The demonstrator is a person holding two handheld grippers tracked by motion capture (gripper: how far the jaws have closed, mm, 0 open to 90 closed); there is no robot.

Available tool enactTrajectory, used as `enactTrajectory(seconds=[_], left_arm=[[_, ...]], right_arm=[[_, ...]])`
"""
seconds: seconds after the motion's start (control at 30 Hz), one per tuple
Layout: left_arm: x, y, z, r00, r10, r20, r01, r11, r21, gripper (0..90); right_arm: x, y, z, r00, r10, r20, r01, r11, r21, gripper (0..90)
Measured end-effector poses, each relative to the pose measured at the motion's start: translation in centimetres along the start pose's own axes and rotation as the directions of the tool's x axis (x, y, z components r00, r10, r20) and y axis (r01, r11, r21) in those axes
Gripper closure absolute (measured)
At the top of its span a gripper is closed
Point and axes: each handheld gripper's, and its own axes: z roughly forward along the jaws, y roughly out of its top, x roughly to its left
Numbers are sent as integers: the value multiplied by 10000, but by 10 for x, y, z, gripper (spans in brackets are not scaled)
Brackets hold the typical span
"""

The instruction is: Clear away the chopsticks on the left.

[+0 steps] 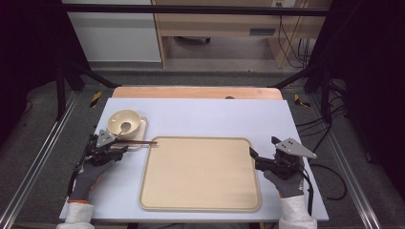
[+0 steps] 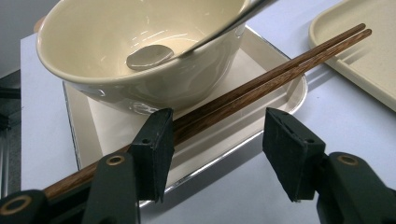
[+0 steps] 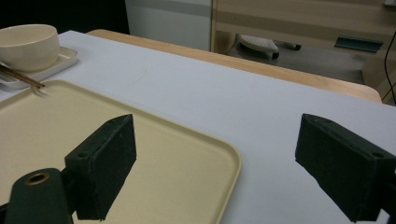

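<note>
Dark wooden chopsticks [image 2: 261, 81] lie as a pair across the small plate [image 2: 285, 95] beside the bowl [image 2: 116, 70], tips reaching over the edge of the large tray [image 1: 200, 174]. They look light, stiff and thin, likely to roll or scissor apart, so a grip across both sticks near the thick butt end seems best. Their long axis runs roughly across the bench [image 1: 210, 117], tips pointing toward the tray. The left hand-held gripper [image 2: 217, 144] stands apart, one jaw touching the sticks. The right hand-held gripper [image 3: 233, 172] hangs spread wide at the tray's right edge.
</note>
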Motion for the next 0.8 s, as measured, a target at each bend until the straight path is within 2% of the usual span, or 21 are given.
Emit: enactTrajectory(seconds=[0.17,0.33,0.47,0.53,0.63,0.8], left_arm=[[0,1,-1,10000,-51,-48,50,9998,-202,394],[6,-1,1,9993,-374,34,375,9983,-448,329],[6,-3,4,9993,-354,97,358,9986,-387,297],[6,-3,7,9997,-227,37,227,9994,-248,295],[6,-3,6,9997,-246,35,247,9995,-221,312],[8,-3,3,9986,-530,-2,530,9984,-184,370]], right_arm=[[0,0,0,10000,-7,3,7,10000,-19,131],[0,0,0,10000,-61,4,61,10000,-16,134],[1,0,1,10000,-73,-4,73,10000,16,136],[1,0,1,10000,-78,-4,78,10000,41,136],[1,0,1,10000,-91,8,91,10000,22,138],[1,0,1,9999,-98,34,97,9999,24,139]])
